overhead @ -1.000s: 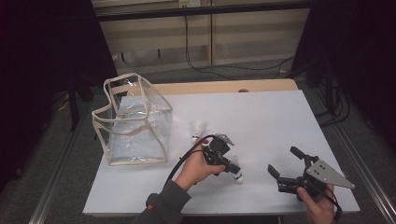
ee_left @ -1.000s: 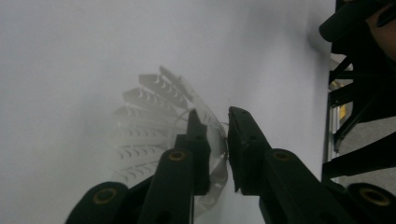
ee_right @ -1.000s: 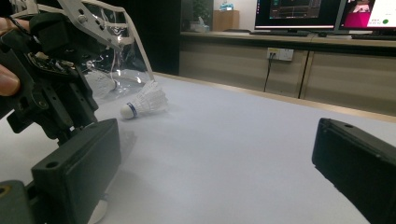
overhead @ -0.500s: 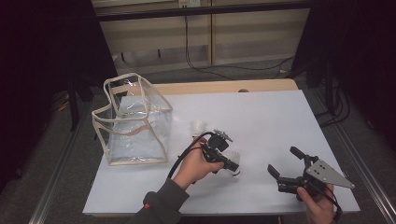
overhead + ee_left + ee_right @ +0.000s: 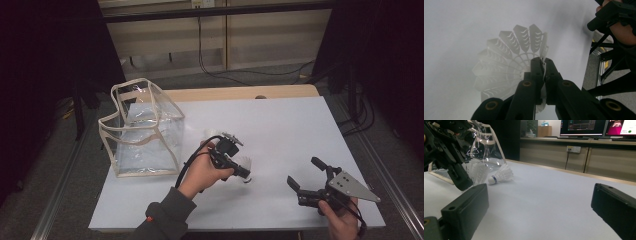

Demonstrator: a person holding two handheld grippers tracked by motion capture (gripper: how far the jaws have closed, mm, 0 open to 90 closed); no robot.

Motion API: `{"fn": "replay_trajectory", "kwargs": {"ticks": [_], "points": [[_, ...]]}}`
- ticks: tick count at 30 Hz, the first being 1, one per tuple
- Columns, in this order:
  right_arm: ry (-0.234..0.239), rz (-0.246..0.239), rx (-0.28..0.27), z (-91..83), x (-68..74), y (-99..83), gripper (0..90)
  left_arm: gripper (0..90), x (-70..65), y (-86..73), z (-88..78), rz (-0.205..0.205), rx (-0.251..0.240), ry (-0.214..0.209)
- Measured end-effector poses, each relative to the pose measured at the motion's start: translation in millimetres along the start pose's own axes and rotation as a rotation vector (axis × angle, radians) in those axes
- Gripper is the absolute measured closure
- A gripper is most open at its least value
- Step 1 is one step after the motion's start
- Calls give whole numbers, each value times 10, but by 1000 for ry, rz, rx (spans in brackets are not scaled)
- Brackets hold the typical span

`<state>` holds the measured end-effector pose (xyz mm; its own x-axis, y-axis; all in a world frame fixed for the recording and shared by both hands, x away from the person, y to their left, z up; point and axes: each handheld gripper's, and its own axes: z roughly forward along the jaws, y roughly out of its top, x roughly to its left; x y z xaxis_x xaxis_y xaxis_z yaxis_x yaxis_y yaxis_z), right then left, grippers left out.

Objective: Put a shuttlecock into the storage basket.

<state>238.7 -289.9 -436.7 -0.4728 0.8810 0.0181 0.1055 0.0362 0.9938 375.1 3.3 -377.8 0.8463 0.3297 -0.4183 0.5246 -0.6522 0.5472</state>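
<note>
Left gripper (image 5: 243, 171), at centre of the high view, has just closed its jaws on the skirt edge of a shuttlecock (image 5: 509, 65), held above the table (image 5: 280, 125). Right gripper (image 5: 306, 179), lower right, stands wide open and holds nothing. A second shuttlecock (image 5: 501, 175) lies on the table near the clear bag (image 5: 142, 130), which stands at left.

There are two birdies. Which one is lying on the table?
The shuttlecock with the blue band, lying on its side on the white table. The other shuttlecock is pinched by its skirt in the left gripper.
</note>
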Motion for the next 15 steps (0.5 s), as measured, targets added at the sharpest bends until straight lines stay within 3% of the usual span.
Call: {"fn": "replay_trajectory", "kwargs": {"ticks": [15], "points": [[1, -8, -2, 7, 6, 3, 15, 885, 39, 35, -308, -18, -45, 47]]}}
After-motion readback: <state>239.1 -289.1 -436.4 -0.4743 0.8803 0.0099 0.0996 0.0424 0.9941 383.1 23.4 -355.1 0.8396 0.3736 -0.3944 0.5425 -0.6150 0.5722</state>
